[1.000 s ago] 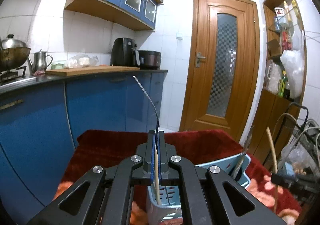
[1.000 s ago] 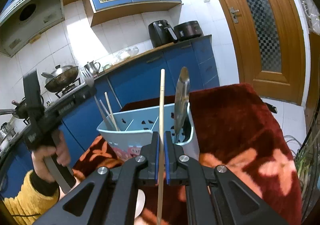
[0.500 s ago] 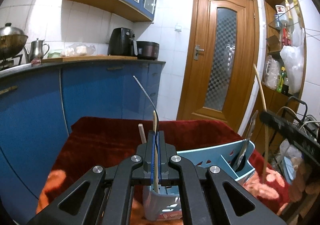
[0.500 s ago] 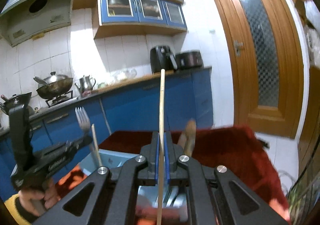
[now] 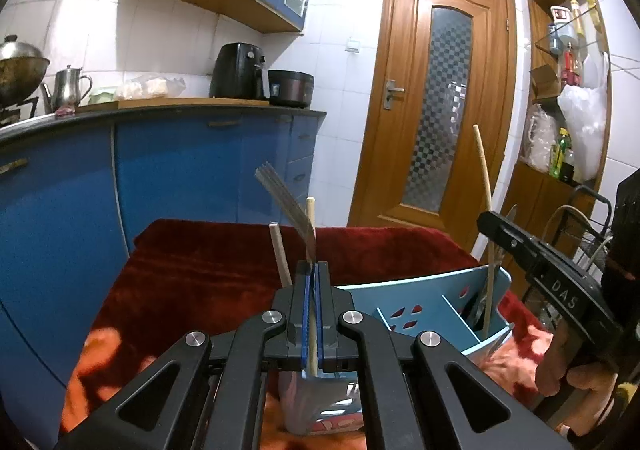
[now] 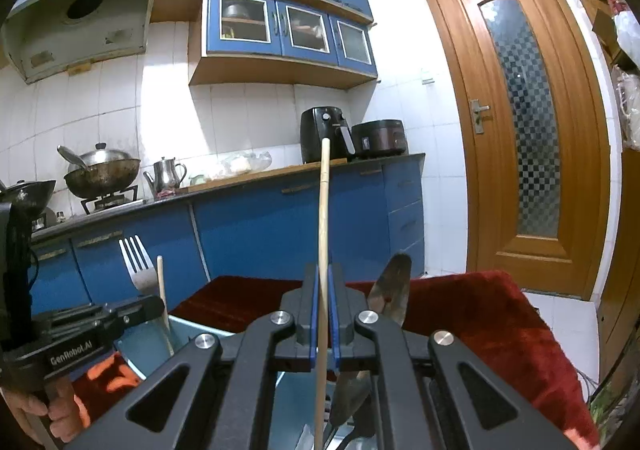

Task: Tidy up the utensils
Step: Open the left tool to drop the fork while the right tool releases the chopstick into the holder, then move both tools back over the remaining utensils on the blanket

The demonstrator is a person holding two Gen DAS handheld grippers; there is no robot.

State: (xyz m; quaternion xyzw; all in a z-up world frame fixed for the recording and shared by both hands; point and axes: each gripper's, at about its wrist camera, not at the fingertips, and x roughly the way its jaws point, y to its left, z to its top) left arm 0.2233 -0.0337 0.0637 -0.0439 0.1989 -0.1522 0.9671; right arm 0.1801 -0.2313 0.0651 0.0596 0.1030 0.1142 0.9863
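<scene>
My left gripper (image 5: 313,270) is shut on a metal fork (image 5: 280,189), tines up and leaning left, just above the near end of a light-blue utensil holder (image 5: 436,286). Two wooden chopsticks (image 5: 279,254) stand in that near compartment. At the right, my right gripper (image 5: 486,217) grips another chopstick (image 5: 482,169) whose lower end dips into the far compartment. In the right wrist view, the right gripper (image 6: 323,282) is shut on the upright chopstick (image 6: 323,217). A metal spoon (image 6: 394,290) stands beside it in the holder (image 6: 188,330). The left gripper (image 6: 156,302) with the fork (image 6: 136,266) is at the left.
A red patterned cloth (image 5: 208,274) covers the table under the holder. Blue cabinets (image 5: 180,169) with a kettle, an air fryer and a wok run along the back. A wooden door (image 5: 440,97) and a cluttered shelf (image 5: 568,97) stand at the right.
My left gripper has sunk toward the holder with the fork, which now shows its tines. The right gripper has carried its chopstick in over the holder's far compartment.
</scene>
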